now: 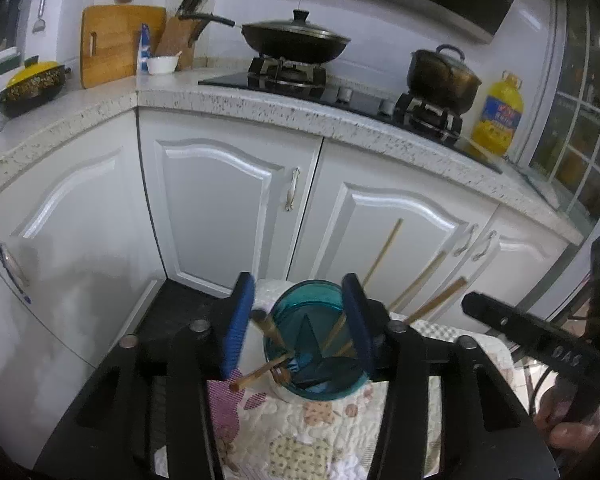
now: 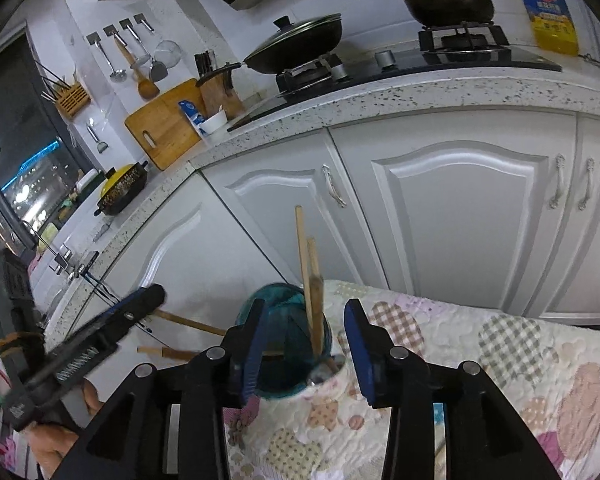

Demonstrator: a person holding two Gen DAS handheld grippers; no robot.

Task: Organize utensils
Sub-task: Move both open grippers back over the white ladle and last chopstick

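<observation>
1. Holder [image 1: 316, 344], teal, sits on quilted surface [image 2: 480, 344]; chopsticks [image 2: 310, 280] lean toward 12 o'clock.
2. Left gripper [image 1: 298, 324] fingers apart, straddling the holder; right gripper [image 2: 306, 344] fingers apart, empty.
3. Judgement: steady the holder, drop utensils straight down.

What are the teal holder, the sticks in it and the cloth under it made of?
Teal holder: see-through tinted wall with glossy highlights, so plastic or glass; cannot tell which.
Sticks: pale tan, matte, likely wood or bamboo.
Cloth: puffy stitched patchwork, looks like quilted fabric.
</observation>
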